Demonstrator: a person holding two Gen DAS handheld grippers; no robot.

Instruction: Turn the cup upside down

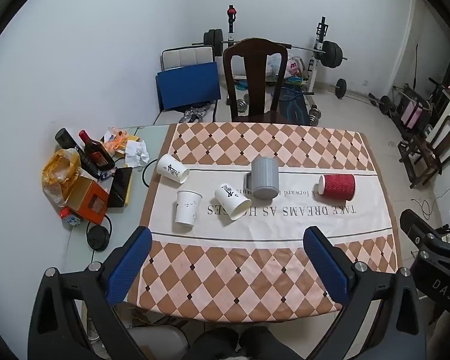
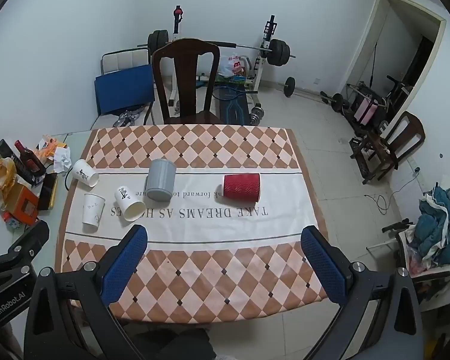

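Note:
Several cups are on the checked tablecloth (image 1: 255, 270). A red ribbed cup (image 1: 337, 187) (image 2: 242, 187) lies on its side at the right. A grey mug (image 1: 264, 177) (image 2: 161, 179) stands mouth down in the middle. Two white paper cups (image 1: 232, 201) (image 1: 172, 168) lie on their sides, and a third white cup (image 1: 187, 211) stands upright at the left. They also show in the right wrist view (image 2: 129, 203) (image 2: 85, 172) (image 2: 92, 209). My left gripper (image 1: 226, 240) and right gripper (image 2: 225, 238) are open and empty, above the table's near part.
Clutter sits on the table's left side: a dark bottle (image 1: 94, 153), an orange box (image 1: 88, 199), a yellow bag (image 1: 58, 169), crumpled paper (image 1: 136, 151). A wooden chair (image 1: 255, 78) stands at the far edge. Weights and a bench stand behind it.

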